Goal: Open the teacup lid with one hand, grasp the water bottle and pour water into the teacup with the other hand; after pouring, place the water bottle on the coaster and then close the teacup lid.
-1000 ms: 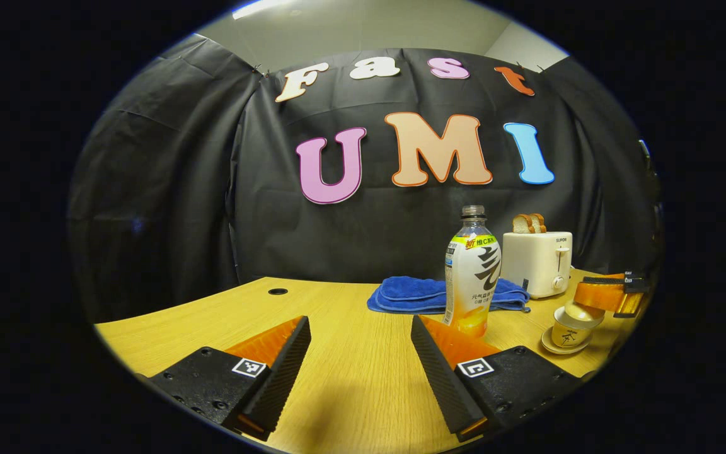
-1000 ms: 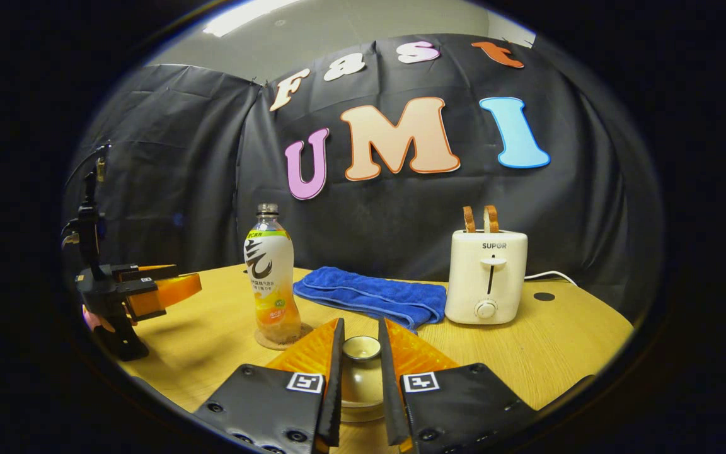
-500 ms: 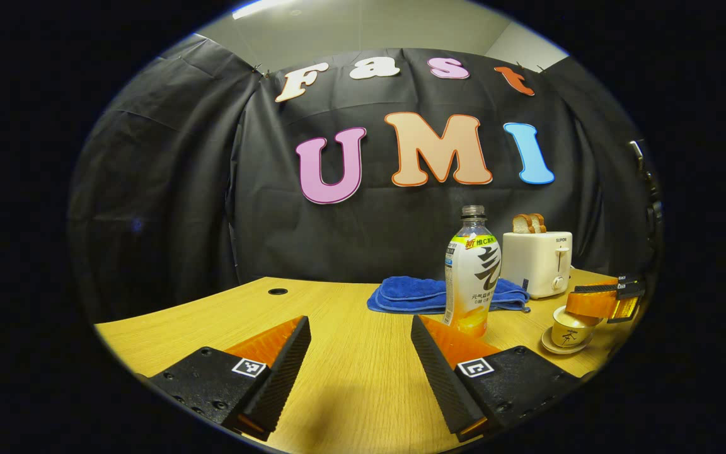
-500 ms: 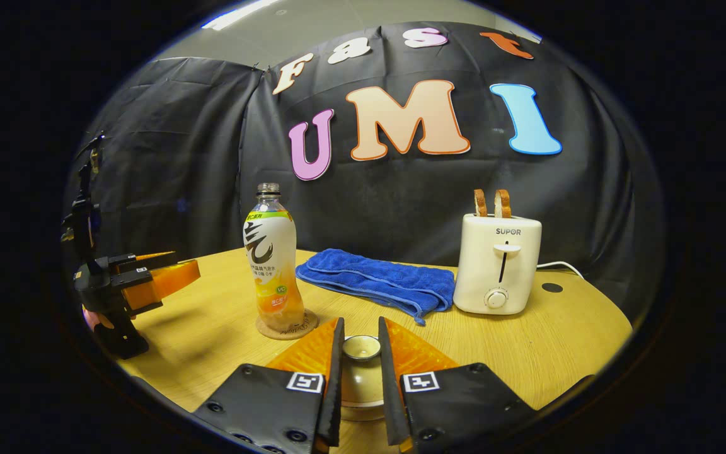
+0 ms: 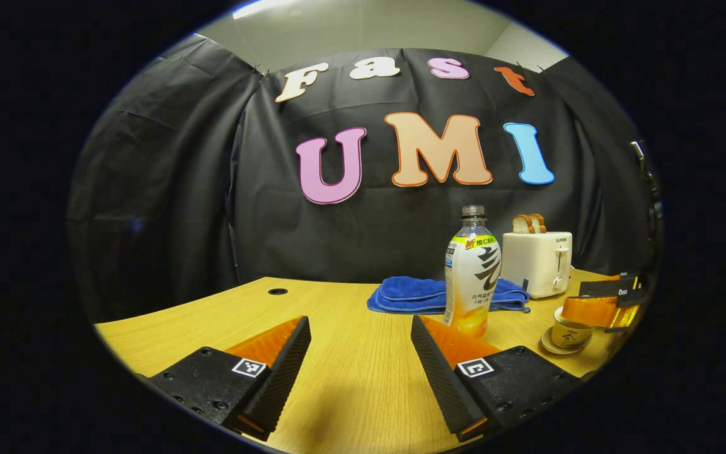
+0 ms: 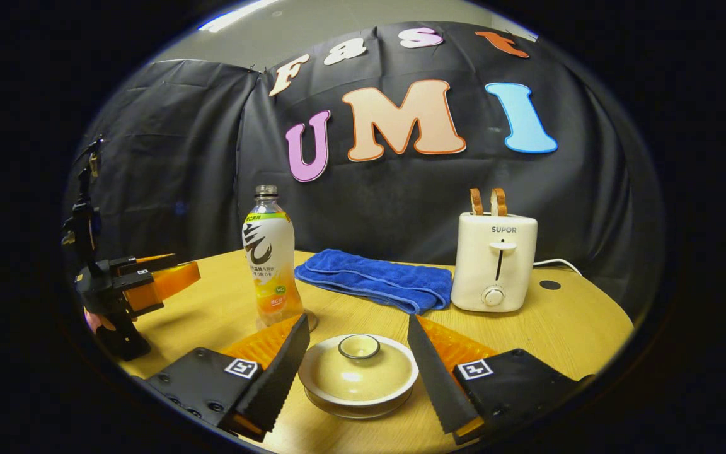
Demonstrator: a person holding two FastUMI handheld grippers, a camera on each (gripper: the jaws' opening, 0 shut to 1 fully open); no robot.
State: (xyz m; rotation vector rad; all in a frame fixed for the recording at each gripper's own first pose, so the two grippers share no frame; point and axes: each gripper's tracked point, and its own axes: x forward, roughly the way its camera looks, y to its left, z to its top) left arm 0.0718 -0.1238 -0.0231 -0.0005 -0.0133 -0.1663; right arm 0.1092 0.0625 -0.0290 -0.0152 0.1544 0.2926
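- My right gripper (image 6: 358, 366) is spread wide, one finger on each side of the lid (image 6: 358, 373), gripping nothing; I see a gap on both sides.
- The lid sits flat and centred on the teacup (image 5: 568, 332), which stands on a saucer (image 5: 557, 347) at the near edge of the table (image 6: 564, 334). By this layout I judge the closing step done.
- Handling note: the lid looks like glazed ceramic, so stiff, slick and chip-prone. If I had to lift it, I would pinch the small round knob (image 6: 358, 346) on top, squarely, with light force; the sloped rim would likely slip out of the pads.
- My left gripper (image 5: 360, 353) is also wide open and empty, low over bare table, well apart from the cup.
- Further back, the bottle (image 6: 270, 265) stands upright and uncapped on its coaster (image 6: 310, 320), left of the cup in the right gripper view. Thin plastic, part full, so I expect it to be light and to dent under a hard squeeze; the mid-body over the label is the place to hold it.
- Behind it lies a folded blue towel (image 6: 375, 285), soft and flat.
- At the rear right is a toaster (image 6: 493, 261) with bread (image 6: 488, 201) in its slots.
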